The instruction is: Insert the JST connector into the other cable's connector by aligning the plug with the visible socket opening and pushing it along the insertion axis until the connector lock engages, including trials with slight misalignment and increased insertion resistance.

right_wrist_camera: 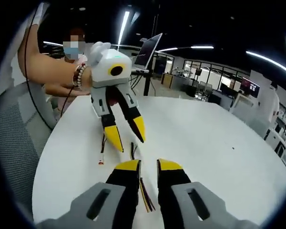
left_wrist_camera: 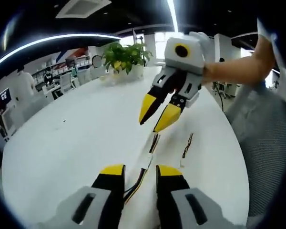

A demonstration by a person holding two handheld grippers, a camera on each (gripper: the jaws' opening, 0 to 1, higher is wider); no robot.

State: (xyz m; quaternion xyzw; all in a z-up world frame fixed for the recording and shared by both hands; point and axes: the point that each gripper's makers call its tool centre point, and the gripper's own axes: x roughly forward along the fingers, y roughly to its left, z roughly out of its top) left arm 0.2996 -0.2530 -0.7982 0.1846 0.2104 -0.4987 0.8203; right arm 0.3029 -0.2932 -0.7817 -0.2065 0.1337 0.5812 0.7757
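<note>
Two thin striped cables point(left_wrist_camera: 155, 143) point(left_wrist_camera: 187, 145) | glossy white round table point(left_wrist_camera: 66, 138) | both yellow-tipped tools point(left_wrist_camera: 139, 172) point(right_wrist_camera: 147, 165) apart, unloaded

Two thin multicoloured wire cables with small white JST connectors point(left_wrist_camera: 154, 143) point(left_wrist_camera: 187, 147), lying unmated, near each other on the white surface point(left_wrist_camera: 76, 138).

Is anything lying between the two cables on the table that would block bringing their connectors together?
Nothing visible does. In the left gripper view the multicolour cable and the shorter cable lie side by side on the white table, bare tabletop between them. The right tongs hang above them, apparently touching neither.
</note>
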